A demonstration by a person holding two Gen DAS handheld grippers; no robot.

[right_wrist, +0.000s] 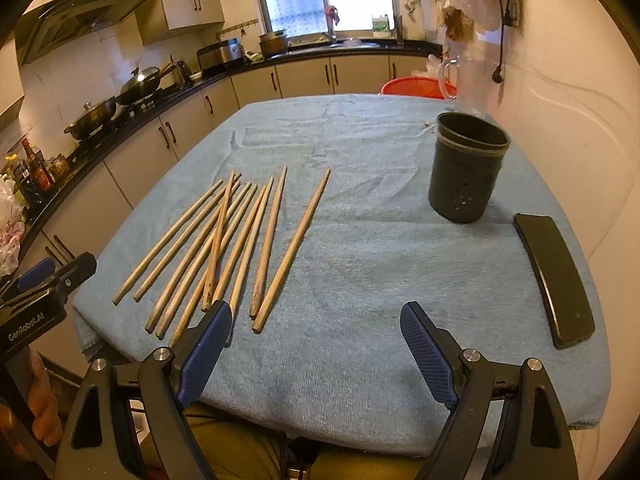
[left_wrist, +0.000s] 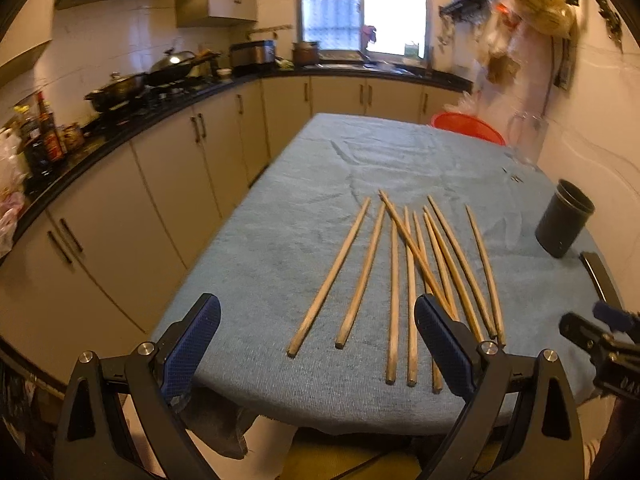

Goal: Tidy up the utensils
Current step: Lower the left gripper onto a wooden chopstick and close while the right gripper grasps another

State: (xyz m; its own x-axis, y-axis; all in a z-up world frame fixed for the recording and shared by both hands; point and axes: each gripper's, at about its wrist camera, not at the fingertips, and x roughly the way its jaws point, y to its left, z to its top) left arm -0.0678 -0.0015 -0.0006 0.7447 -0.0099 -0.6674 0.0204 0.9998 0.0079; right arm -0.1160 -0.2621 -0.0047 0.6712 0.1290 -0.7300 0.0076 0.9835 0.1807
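1. Kitchen setting: cabinets, stove with woks on the far side, window at the back. Work surface is a counter (right_wrist: 360, 280) covered in a light blue towel cloth.
2. Task items: ten or so long wooden chopsticks (left_wrist: 404, 280) lying flat and loose on the cloth, one crossing diagonally over the others. Target is presumably the dark cylindrical holder cup (right_wrist: 466, 168), upright, mouth open.
3. Left claw (left_wrist: 316, 344): jaws wide, empty, above the near counter edge. Chopstick butt ends lie directly ahead and below, some between the pad lines, one bundle running under the right pad. Long axes run away from the claw, roughly along its pointing line, fanning slightly.
4. Right claw (right_wrist: 316, 346): jaws wide, empty. Chopsticks sit ahead and to its left; nearest butt ends just beside its left pad. Cup is ahead and to its right, well apart.
5. Key relation: sticks lie lengthwise to both claws, so pads would close across the stick width, which is good for a pinch. Left claw is more centred on the pile; right claw is nearer the cup.
6. Obstacles: black flat rectangular object (right_wrist: 554, 276) right of the right claw, near the cup. Clear glass pitcher (right_wrist: 466, 80) and red basket (right_wrist: 416, 86) behind the cup. Neither blocks the pile-to-cup path.
7. Risk, my judgement: the crossed stick may drag its neighbours on lift.
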